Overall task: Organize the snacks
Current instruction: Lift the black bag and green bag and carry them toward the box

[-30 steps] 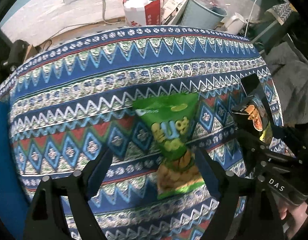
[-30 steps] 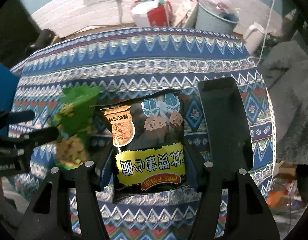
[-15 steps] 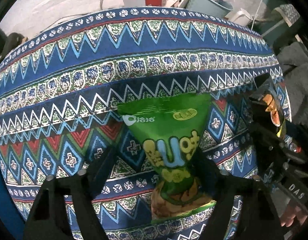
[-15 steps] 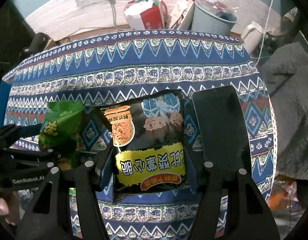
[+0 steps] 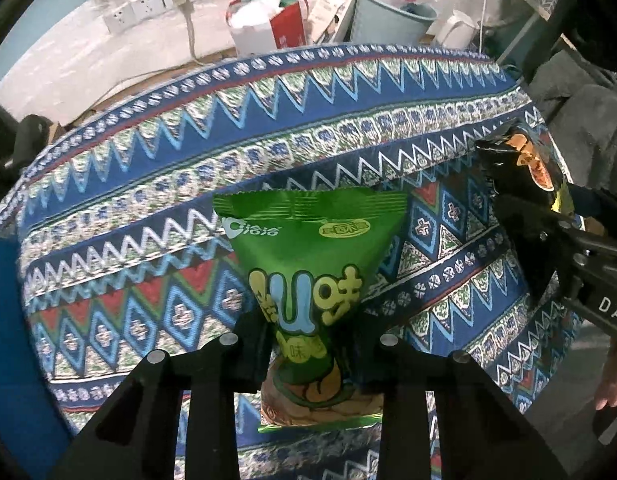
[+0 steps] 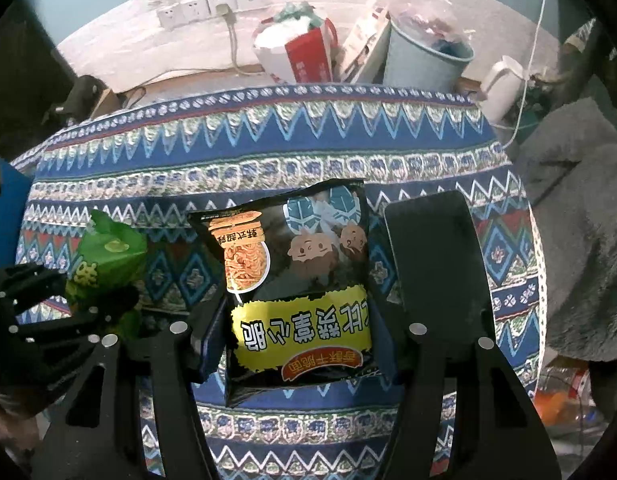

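My left gripper [image 5: 308,344] is shut on a green snack bag [image 5: 312,276] and holds it above the patterned tablecloth [image 5: 148,208]. The green bag also shows at the left of the right wrist view [image 6: 108,256]. My right gripper [image 6: 300,320] is shut on a black noodle snack bag [image 6: 296,280] with a yellow label, also held above the cloth. That black bag shows at the right edge of the left wrist view [image 5: 528,168].
A black flat object [image 6: 432,256] lies on the cloth just right of the black bag. Beyond the table's far edge stand a red and white bag [image 6: 300,48], a pale blue bin [image 6: 424,56] and a white kettle [image 6: 500,84]. Grey cloth [image 6: 580,216] lies to the right.
My left gripper closed on the green snack bag and lifted it off the cloth. My right gripper keeps holding the black bag, raised slightly.
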A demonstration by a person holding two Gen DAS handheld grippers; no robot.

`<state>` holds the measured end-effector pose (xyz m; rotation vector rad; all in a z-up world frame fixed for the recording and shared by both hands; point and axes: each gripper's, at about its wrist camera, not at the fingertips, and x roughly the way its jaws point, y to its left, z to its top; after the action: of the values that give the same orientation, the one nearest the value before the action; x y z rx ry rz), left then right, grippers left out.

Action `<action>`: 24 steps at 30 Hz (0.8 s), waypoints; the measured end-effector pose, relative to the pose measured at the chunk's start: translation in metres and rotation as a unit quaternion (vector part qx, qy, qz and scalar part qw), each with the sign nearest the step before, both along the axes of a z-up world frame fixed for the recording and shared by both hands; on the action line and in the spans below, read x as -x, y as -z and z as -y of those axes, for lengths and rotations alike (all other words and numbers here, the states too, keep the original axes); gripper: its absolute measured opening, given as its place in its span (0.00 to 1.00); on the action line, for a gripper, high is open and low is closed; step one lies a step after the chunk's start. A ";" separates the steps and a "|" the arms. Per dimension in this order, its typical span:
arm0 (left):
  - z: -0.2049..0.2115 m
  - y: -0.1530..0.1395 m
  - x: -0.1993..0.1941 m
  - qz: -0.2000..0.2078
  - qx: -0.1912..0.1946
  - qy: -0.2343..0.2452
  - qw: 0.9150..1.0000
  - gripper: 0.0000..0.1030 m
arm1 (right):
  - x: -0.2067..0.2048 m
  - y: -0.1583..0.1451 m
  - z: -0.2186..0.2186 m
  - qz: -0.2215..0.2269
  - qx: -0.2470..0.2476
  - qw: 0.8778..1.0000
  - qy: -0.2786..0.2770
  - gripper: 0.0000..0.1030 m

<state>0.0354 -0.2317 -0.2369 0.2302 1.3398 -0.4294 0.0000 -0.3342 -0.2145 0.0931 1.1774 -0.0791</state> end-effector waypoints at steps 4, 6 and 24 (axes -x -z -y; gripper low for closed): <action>-0.012 -0.015 -0.001 0.012 0.001 -0.003 1.000 0.30 | 0.002 -0.011 -0.011 0.013 0.001 1.000 -0.010 0.59; -0.018 -0.022 0.001 0.022 0.000 -0.003 1.000 0.30 | 0.002 -0.018 -0.018 0.019 0.002 1.000 -0.018 0.59; -0.125 -0.106 0.019 0.074 0.003 -0.025 0.997 0.30 | 0.011 -0.069 -0.082 0.069 0.007 0.995 -0.074 0.59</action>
<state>0.0166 -0.1071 -0.1305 0.2191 1.1964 -0.3659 -0.0112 -0.2518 -0.1457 -0.0014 1.0424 0.0495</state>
